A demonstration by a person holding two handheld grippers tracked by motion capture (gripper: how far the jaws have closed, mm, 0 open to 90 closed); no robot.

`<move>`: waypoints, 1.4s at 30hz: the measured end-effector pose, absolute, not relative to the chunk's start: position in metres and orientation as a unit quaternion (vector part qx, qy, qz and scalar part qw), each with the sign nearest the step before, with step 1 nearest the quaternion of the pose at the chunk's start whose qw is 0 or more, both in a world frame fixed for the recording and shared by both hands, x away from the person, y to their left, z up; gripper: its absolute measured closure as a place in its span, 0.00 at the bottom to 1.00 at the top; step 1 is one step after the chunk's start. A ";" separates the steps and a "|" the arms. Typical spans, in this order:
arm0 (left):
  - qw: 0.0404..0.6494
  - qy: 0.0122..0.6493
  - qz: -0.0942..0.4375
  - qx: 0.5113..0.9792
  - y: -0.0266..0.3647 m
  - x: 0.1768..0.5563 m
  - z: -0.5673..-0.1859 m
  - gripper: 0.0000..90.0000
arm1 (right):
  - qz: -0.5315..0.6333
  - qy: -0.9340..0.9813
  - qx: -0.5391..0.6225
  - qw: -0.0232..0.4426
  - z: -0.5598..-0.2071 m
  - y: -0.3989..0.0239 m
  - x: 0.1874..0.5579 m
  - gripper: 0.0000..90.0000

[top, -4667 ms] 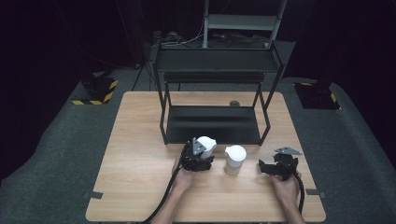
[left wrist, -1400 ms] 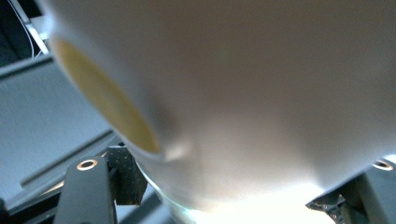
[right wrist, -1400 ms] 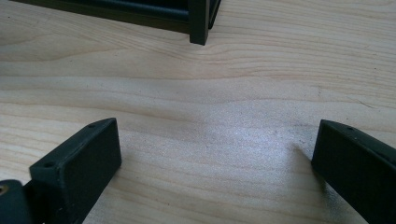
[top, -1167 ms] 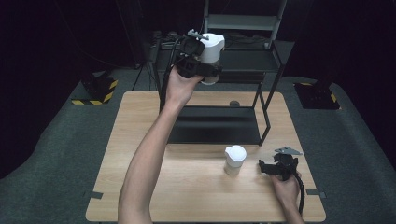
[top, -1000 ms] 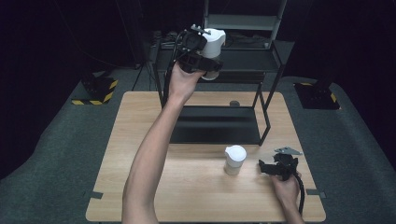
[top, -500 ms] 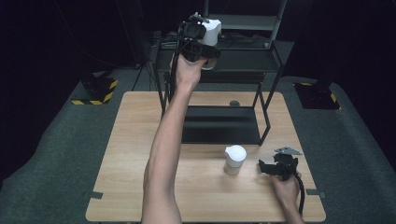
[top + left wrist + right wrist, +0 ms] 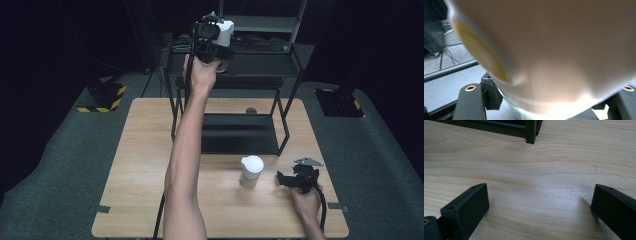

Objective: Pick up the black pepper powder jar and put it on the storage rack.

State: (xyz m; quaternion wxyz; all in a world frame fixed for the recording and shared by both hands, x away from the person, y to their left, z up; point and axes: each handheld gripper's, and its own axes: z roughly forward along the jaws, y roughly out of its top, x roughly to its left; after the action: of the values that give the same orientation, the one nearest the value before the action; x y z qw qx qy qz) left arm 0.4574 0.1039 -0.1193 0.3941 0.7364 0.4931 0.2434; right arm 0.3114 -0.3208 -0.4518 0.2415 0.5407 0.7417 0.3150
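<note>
Cup first: the white paper cup (image 7: 225, 31) sits pinched between the jaws of your left gripper (image 7: 212, 42), held high over the top shelf of the black metal rack (image 7: 260, 64). In the left gripper view the cup (image 7: 554, 50) lies tilted, so a hasty release could topple it off the shelf. Below, a second white paper cup (image 7: 251, 171) stands beside your right gripper (image 7: 295, 180), resting spread on the wooden table (image 7: 140, 165); a stray nudge there would knock it over.

White cup (image 7: 225, 31) tilted sideways, high over the black shelf's (image 7: 260, 52) top tier.
</note>
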 end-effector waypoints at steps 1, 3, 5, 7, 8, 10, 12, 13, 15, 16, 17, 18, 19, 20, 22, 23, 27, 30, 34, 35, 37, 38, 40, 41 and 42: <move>0.395 0.496 0.241 0.735 0.105 0.459 -0.120 0.34 | 0.315 0.742 0.541 0.241 -0.452 -0.321 0.311 0.01; 0.395 0.497 0.240 0.735 0.105 0.460 -0.122 0.34 | 0.315 0.742 0.541 0.241 -0.452 -0.321 0.311 0.01; 0.391 0.497 0.240 0.736 0.104 0.462 -0.123 0.34 | 0.316 0.742 0.540 0.241 -0.452 -0.321 0.311 0.01; 0.393 0.496 0.239 0.736 0.105 0.462 -0.125 0.34 | 0.316 0.742 0.540 0.241 -0.452 -0.321 0.311 0.01; 0.395 0.496 0.237 0.736 0.106 0.463 -0.125 0.34 | 0.316 0.742 0.540 0.242 -0.452 -0.321 0.311 0.01; 0.398 0.495 0.237 0.735 0.107 0.462 -0.126 0.34 | 0.316 0.742 0.539 0.242 -0.452 -0.321 0.311 0.01; 0.402 0.491 0.240 0.735 0.108 0.460 -0.129 0.34 | 0.316 0.742 0.539 0.243 -0.452 -0.321 0.311 0.01; 0.403 0.488 0.241 0.736 0.109 0.459 -0.130 0.34 | 0.316 0.742 0.539 0.243 -0.452 -0.321 0.311 0.01; 0.403 0.484 0.241 0.738 0.110 0.459 -0.130 0.34 | 0.315 0.742 0.539 0.243 -0.452 -0.321 0.311 0.01; 0.403 0.483 0.242 0.739 0.109 0.458 -0.131 0.34 | 0.315 0.742 0.539 0.243 -0.452 -0.321 0.311 0.01; 0.401 0.479 0.245 0.742 0.108 0.458 -0.131 0.34 | 0.315 0.742 0.539 0.243 -0.452 -0.321 0.311 0.01; 0.399 0.476 0.247 0.744 0.107 0.458 -0.131 0.34 | 0.315 0.743 0.539 0.243 -0.452 -0.321 0.311 0.01; 0.395 0.475 0.250 0.745 0.106 0.457 -0.131 0.34 | 0.315 0.743 0.539 0.243 -0.452 -0.321 0.311 0.01; 0.395 0.474 0.251 0.746 0.105 0.457 -0.131 0.34 | 0.315 0.743 0.539 0.243 -0.452 -0.321 0.311 0.01; 0.396 0.475 0.250 0.745 0.106 0.457 -0.131 0.34 | 0.315 0.742 0.539 0.243 -0.452 -0.321 0.311 0.01; 0.399 0.474 0.248 0.745 0.108 0.457 -0.132 0.34 | 0.315 0.742 0.539 0.243 -0.452 -0.321 0.311 0.01; 0.397 0.474 0.250 0.746 0.107 0.457 -0.131 0.34 | 0.315 0.743 0.538 0.243 -0.452 -0.321 0.311 0.01; 0.394 0.473 0.251 0.747 0.105 0.457 -0.130 0.34 | 0.315 0.743 0.538 0.243 -0.452 -0.321 0.311 0.01; 0.397 0.475 0.245 0.746 0.107 0.457 -0.130 0.30 | 0.315 0.743 0.538 0.243 -0.452 -0.321 0.311 0.01; 0.397 0.475 0.245 0.746 0.108 0.457 -0.130 0.29 | 0.315 0.743 0.538 0.243 -0.452 -0.321 0.311 0.01; 0.399 0.475 0.244 0.745 0.109 0.456 -0.130 0.25 | 0.315 0.742 0.539 0.243 -0.452 -0.321 0.311 0.01; 0.402 0.474 0.245 0.745 0.111 0.455 -0.130 0.23 | 0.315 0.742 0.539 0.243 -0.452 -0.321 0.311 0.01; 0.406 0.472 0.247 0.743 0.113 0.452 -0.131 0.19 | 0.315 0.743 0.539 0.243 -0.452 -0.321 0.311 0.01; 0.407 0.471 0.248 0.742 0.113 0.451 -0.132 0.17 | 0.315 0.743 0.539 0.243 -0.452 -0.321 0.311 0.01; 0.409 0.471 0.247 0.741 0.114 0.450 -0.132 0.16 | 0.315 0.743 0.539 0.243 -0.452 -0.321 0.311 0.01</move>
State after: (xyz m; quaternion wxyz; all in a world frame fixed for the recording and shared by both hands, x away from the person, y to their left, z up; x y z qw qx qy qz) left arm 0.4498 0.1142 -0.1319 0.4090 0.7415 0.4708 0.2475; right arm 0.3112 -0.3209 -0.4520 0.2428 0.5390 0.7425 0.3150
